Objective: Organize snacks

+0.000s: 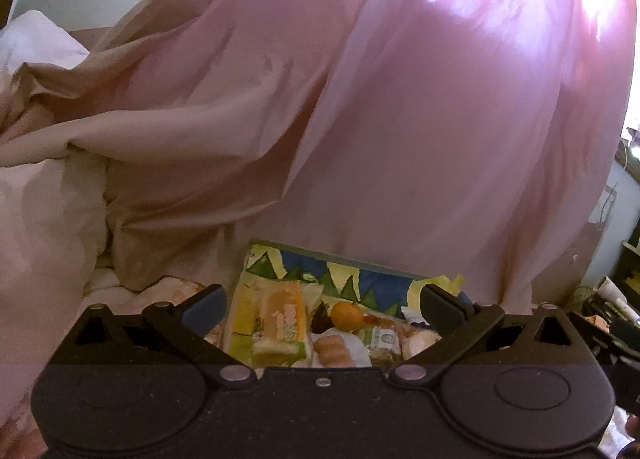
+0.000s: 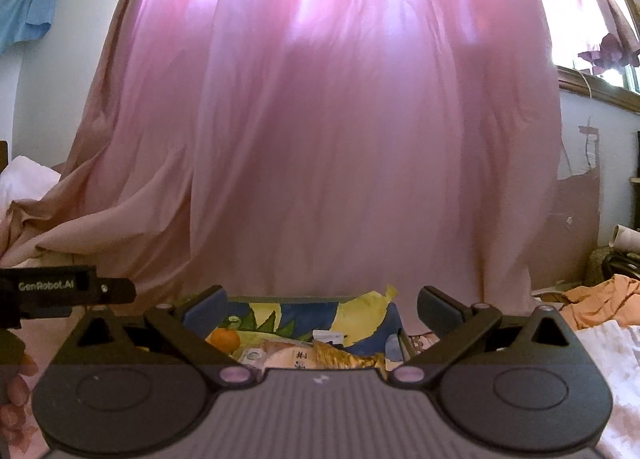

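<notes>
Snacks sit in the patterned box (image 1: 360,279) — ahead of and below both pairs of jaws. Left gripper (image 1: 322,305) spread wide, empty; the orange-wrapped packet (image 1: 286,317) (long axis pointing away) lies just inside its left jaw. Right gripper (image 2: 320,307) likewise wide, empty — the orange (image 2: 224,340) near its left jaw.

- The snack box (image 1: 362,277) is half blocked by the left gripper's body at 6 o'clock in the left wrist view.
- Wrapped snacks (image 2: 280,357) too blurry to identify (labels unreadable).
- A hand (image 2: 16,387) is cut off at 8 o'clock in the right wrist view.
</notes>
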### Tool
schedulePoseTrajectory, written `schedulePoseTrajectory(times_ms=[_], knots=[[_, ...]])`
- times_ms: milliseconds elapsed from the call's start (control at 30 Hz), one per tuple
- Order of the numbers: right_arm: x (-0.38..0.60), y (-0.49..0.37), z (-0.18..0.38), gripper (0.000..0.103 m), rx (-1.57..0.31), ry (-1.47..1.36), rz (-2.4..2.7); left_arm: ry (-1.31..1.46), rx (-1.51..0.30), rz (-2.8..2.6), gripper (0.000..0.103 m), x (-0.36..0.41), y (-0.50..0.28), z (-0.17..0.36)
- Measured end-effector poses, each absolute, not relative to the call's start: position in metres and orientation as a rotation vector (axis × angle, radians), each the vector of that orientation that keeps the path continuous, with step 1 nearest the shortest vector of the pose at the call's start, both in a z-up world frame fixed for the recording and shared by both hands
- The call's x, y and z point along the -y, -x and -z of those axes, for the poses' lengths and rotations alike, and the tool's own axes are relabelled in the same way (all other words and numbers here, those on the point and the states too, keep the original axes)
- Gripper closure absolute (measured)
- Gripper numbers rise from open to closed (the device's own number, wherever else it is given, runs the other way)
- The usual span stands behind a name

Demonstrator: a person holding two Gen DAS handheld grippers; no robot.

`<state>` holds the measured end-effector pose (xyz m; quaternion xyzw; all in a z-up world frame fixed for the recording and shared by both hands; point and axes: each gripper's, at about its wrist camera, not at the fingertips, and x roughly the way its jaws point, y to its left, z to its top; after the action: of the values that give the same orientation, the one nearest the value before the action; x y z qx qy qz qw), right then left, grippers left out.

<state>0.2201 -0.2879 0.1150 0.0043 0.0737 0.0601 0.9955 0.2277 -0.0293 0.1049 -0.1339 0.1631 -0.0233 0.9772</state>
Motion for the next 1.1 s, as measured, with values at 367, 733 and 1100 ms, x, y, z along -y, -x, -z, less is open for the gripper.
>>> schedulePoseTrajectory(times_ms=[367,733,1100], knots=[[0.289,-0.198,-0.102,0.000,-0.160,-0.032,-0.113,0.253,-0.298,0.049,0.001,0.025,-0.193,-0.097],[0.289,-0.176,-0.094,0.000,-0.146,-0.050,-0.107,0.234,-0.289,0.038,0.001,0.023,-0.172,-0.086],[0.288,-0.166,-0.087,0.000,-0.160,-0.051,-0.102,0.209,-0.284,0.035,0.001,0.022,-0.161,-0.084]])
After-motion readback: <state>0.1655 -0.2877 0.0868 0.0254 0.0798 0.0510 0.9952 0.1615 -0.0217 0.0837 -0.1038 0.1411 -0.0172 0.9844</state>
